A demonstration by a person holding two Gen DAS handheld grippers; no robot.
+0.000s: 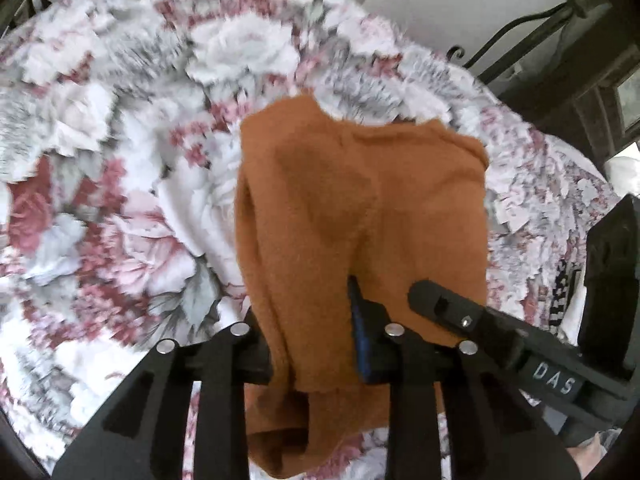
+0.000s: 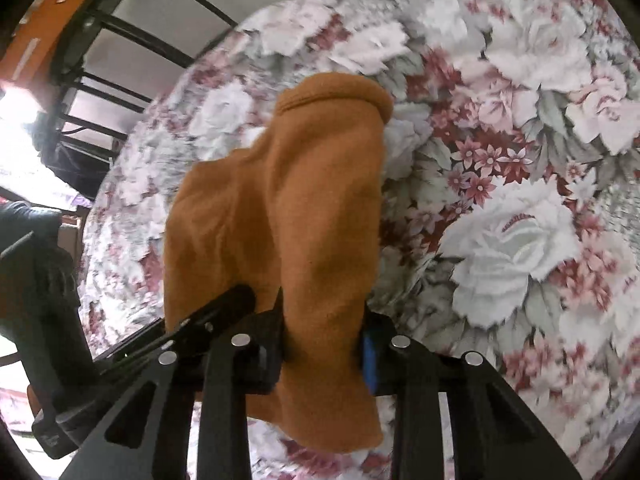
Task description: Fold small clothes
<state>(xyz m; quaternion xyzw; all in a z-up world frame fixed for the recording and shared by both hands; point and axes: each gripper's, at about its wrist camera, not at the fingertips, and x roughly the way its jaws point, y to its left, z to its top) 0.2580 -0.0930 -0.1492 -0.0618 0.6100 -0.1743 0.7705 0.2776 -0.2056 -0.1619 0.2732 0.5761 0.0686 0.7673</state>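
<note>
The garment point(image 1: 360, 208), a small rust-orange knit, is held up above the bed point(image 1: 120, 140), whose floral cover fills the background of both views. Each claw has pinched it between its two fingers, so neither is free.

The left claw point(image 1: 316, 344) is closed on a bunched fold of cloth; the fabric runs forward from its fingers and a loose tail droops behind and below them. The right claw point(image 2: 324, 344) is likewise clamped on a thick roll of the garment point(image 2: 288, 200), with a rolled hem or cuff at the far end and a flap hanging under the fingers. In the left view the right claw's finger point(image 1: 444, 300) sits just beside the left claw, touching the same cloth, so the two grips are close together along one edge.

Relative to the garment, the bed lies beyond and beneath it; whether any cloth touches the cover cannot be told through the motion blur. The garment's long axis points away from both claws, roughly along their fingers. My judgement: the next move turns on laying that far end down on the bed first, with both claws equally near.
</note>
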